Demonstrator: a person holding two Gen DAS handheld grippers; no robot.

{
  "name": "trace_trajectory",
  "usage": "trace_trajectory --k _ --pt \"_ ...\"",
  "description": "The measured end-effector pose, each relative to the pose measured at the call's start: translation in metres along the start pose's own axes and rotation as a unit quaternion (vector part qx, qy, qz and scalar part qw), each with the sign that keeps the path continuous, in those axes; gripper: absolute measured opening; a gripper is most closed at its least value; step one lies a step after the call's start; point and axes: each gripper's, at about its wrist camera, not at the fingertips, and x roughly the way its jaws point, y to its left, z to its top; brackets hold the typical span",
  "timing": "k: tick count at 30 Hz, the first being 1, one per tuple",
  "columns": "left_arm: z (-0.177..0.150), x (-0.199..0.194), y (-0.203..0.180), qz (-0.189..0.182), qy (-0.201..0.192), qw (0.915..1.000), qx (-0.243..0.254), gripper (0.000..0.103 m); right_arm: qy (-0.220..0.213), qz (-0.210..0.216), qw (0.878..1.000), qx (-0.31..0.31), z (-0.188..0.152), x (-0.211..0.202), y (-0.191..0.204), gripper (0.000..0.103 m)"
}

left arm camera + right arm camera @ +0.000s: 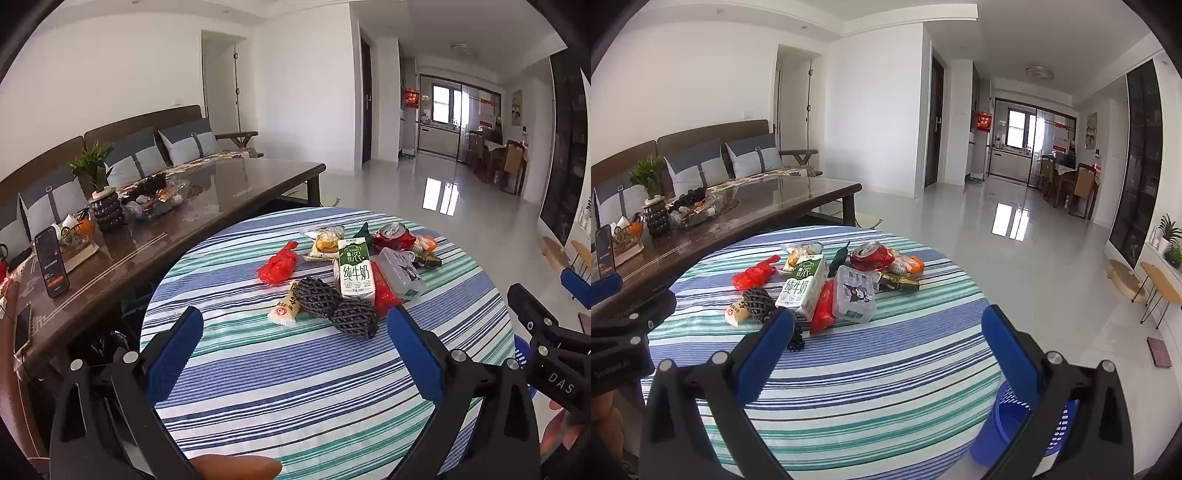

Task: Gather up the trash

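Table: a round table under a woven cloth striped blue, green and white (295, 369) (868, 369) is carrying the trash, heaped toward its far side.
Milk carton: a white-and-green rectangular paper milk carton (354, 269) (802, 286) is lying tilted, its long axis running away from the cameras, top end pointing to the far rim.
Foam nets: two black, bulging foam mesh fruit nets (338, 306) (759, 304) are sitting just in front of the carton.
Wrappers: a crinkled red plastic bag (277, 264) (753, 275) is lying left of the carton; a small cream snack packet (284, 308) (737, 312) is touching the nearer net.
Can: a dented red metal drink can (393, 236) (873, 254) is lying on its side behind a clear lidded plastic box (400, 273) (855, 293).
Basket: a blue perforated plastic waste basket (1008, 424) is standing on the floor by the table's right edge.
Left gripper (293, 332): jaws are standing wide apart, blue padded, gripping nothing.
Right gripper (888, 332): jaws are standing wide apart, also gripping nothing.
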Motion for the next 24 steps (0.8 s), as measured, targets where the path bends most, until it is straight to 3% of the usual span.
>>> trace_trajectory --k 24 --pt "-0.0023 0.0054 -0.0093 0.001 0.004 1.0000 0.004 0.099 0.006 -0.001 1.000 0.001 -0.0049 0.0018 -0.0070 0.098"
